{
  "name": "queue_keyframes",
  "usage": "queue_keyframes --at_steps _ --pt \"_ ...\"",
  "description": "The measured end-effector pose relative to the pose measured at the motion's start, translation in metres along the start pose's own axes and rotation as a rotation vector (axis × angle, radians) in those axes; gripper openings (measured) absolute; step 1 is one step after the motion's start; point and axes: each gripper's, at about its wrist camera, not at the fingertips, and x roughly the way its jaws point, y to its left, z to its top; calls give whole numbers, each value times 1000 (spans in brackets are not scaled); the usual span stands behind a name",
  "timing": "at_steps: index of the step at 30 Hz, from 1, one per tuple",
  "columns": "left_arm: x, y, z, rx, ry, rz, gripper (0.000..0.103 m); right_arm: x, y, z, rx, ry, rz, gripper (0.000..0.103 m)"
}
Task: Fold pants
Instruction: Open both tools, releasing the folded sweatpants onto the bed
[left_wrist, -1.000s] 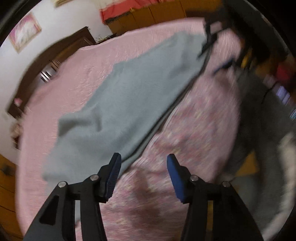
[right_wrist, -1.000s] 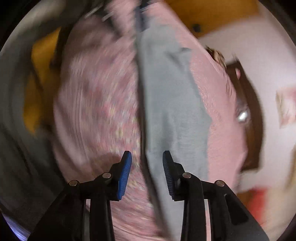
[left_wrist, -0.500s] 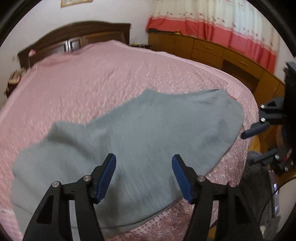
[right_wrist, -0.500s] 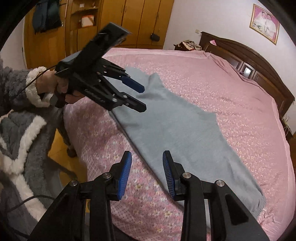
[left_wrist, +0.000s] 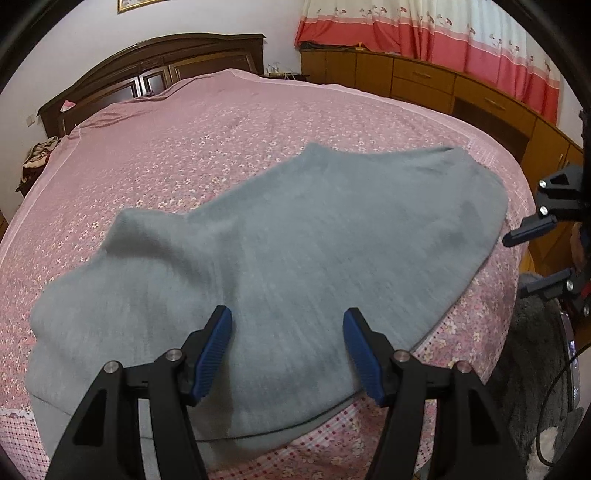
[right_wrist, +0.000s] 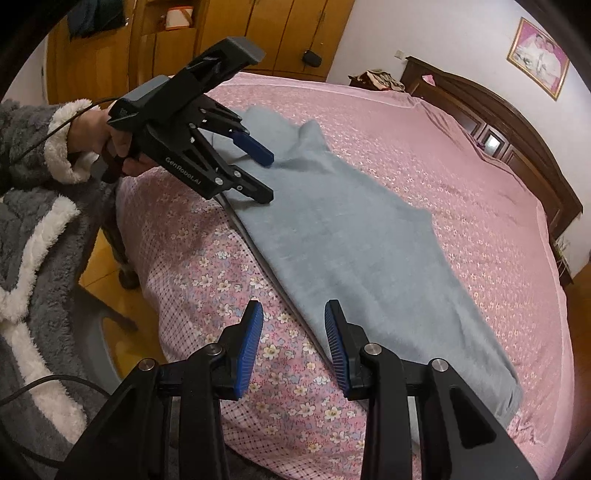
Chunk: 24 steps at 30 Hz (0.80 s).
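While both claws hang empty, pick grab pts w/ care. Left gripper is spread wide above the pants, nothing between the pads; right gripper is parted narrower, empty, over the near edge of the pants where it meets the bedspread. Pants lie flat along the bed's near side, already doubled lengthwise by the look of it. Likely next: each claw pinches all layers at an end, lifts evenly, carries one end over the other w/o dragging. Watch the bump nr the far edge; smooth it first.
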Motion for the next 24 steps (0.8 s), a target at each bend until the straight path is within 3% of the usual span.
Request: queue_keyframes --at_steps 5,14,19,24 --pt "2 -2 -3 19 5 14 66 4 4 3 -33 11 -5 35" --pt "1 0 -4 33 2 21 66 -2 -6 0 20 -5 -8 35" --pt "-7 7 -4 6 -2 8 66 -23 -47 -17 242 -86 14 35" --pt "-28 36 -10 -73 -9 -17 66 -51 -109 -67 567 -129 -53 41"
